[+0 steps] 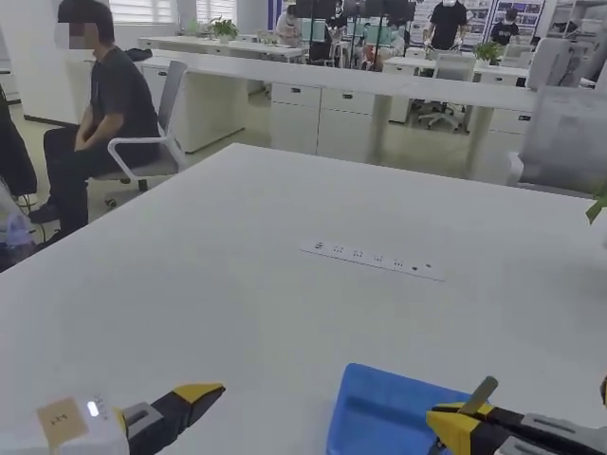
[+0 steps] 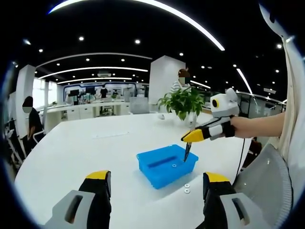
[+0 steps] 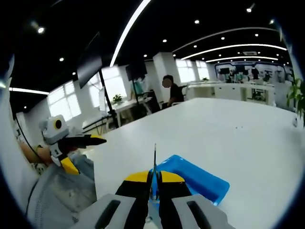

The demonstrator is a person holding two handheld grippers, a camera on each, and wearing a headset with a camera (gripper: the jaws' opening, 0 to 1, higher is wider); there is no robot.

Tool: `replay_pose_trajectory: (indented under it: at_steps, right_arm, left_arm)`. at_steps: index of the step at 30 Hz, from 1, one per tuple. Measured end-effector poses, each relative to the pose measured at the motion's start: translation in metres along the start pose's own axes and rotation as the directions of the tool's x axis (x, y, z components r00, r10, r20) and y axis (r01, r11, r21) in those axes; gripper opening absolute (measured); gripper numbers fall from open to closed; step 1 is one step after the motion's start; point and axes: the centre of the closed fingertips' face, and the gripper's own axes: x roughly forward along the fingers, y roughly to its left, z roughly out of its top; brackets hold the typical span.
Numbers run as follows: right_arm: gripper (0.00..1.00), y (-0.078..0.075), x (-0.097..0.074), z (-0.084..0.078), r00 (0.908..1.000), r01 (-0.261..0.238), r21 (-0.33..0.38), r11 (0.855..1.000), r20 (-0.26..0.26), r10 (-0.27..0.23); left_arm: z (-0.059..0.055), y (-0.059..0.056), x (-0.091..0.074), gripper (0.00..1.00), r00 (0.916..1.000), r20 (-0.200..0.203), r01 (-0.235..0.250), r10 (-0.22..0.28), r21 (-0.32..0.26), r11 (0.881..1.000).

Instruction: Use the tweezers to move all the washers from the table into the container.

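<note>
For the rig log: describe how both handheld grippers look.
They match: the left gripper and the right gripper have grey bodies and black jaws capped with yellow tips. A tan sticker and a small lit lamp mark the left one. A dark cable hangs below the right one.

One blue container (image 2: 159, 177), one pair of tweezers (image 2: 187, 152), three small washers (image 2: 187, 185)

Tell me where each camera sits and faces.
Head view: on the headset, looking forward and down across the table; left gripper and right gripper at bottom.
Left gripper view: along its open jaws toward the blue container; person's hand at right.
Right gripper view: along jaws shut on the tweezers, above the container.
Shared: both gripper views show the container and the opposite gripper.
</note>
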Motion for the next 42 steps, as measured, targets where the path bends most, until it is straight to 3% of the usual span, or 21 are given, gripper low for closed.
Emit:
replay_pose_trajectory:
  at_steps: [15, 42]
  right_arm:
    - [0.03, -0.031, 0.027, -0.002, 0.9983, 0.019, -0.007, 1.0, -0.055, -0.019]
    - [0.03, -0.054, 0.051, -0.035, 0.9865, 0.035, -0.01, 0.999, -0.16, -0.036]
  left_arm:
    - [0.0, 0.002, 0.0, 0.8, 1.0, -0.002, -0.004, 0.004, -0.003, 1.0]
    - [-0.001, 0.002, 0.0, 0.79, 1.0, -0.004, -0.005, 0.005, -0.006, 1.0]
